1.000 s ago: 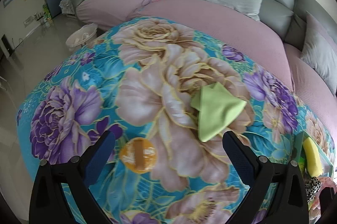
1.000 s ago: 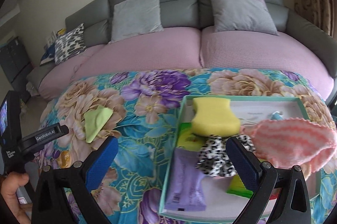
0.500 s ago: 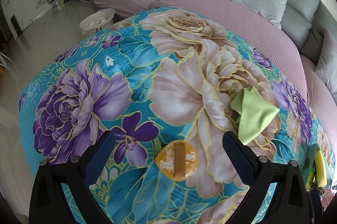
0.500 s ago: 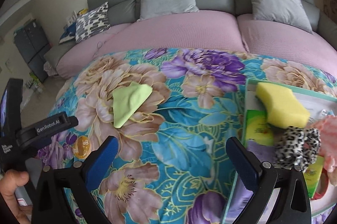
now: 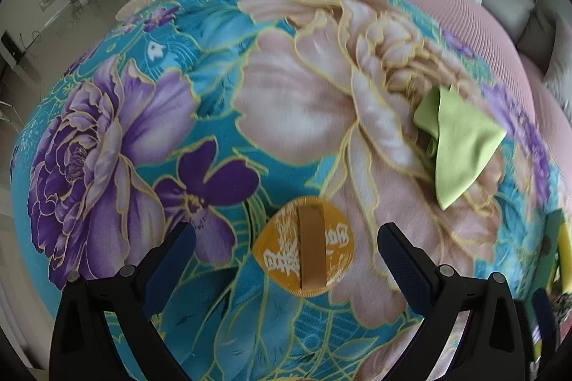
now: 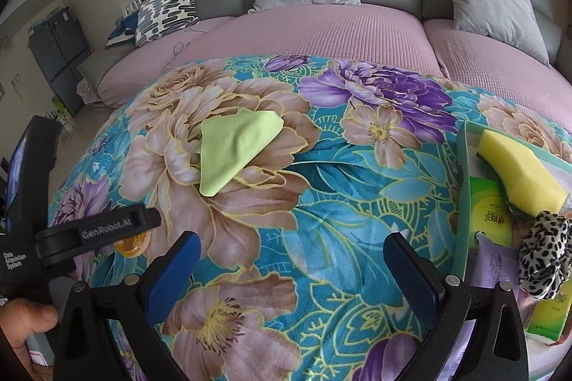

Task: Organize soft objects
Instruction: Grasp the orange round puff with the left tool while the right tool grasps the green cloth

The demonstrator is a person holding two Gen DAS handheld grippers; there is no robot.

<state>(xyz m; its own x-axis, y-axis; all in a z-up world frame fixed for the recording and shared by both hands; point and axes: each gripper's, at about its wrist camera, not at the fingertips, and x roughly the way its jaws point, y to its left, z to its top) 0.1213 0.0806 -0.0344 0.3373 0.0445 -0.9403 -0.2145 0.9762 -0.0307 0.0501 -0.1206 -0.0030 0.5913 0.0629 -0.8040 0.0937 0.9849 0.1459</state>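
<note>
An orange drop-shaped powder puff (image 5: 305, 247) with a tan strap lies on the floral blanket, right between the open fingers of my left gripper (image 5: 286, 250). It shows partly behind the left gripper body in the right wrist view (image 6: 132, 243). A folded light green cloth (image 5: 461, 145) lies to the right, also seen in the right wrist view (image 6: 232, 148). My right gripper (image 6: 291, 259) is open and empty over the blanket. A teal tray (image 6: 461, 187) at right holds a yellow sponge (image 6: 518, 177) and a leopard scrunchie (image 6: 545, 252).
The floral blanket (image 6: 321, 202) covers a low surface in front of a pink and grey sofa (image 6: 321, 30) with cushions. Green and purple packets (image 6: 489, 220) lie in the tray. The blanket's left edge drops to a tiled floor (image 5: 53, 34).
My left gripper has moved forward and down to the orange puff, which now lies between its fingers. My right gripper has swung left, away from the tray, toward the green cloth.
</note>
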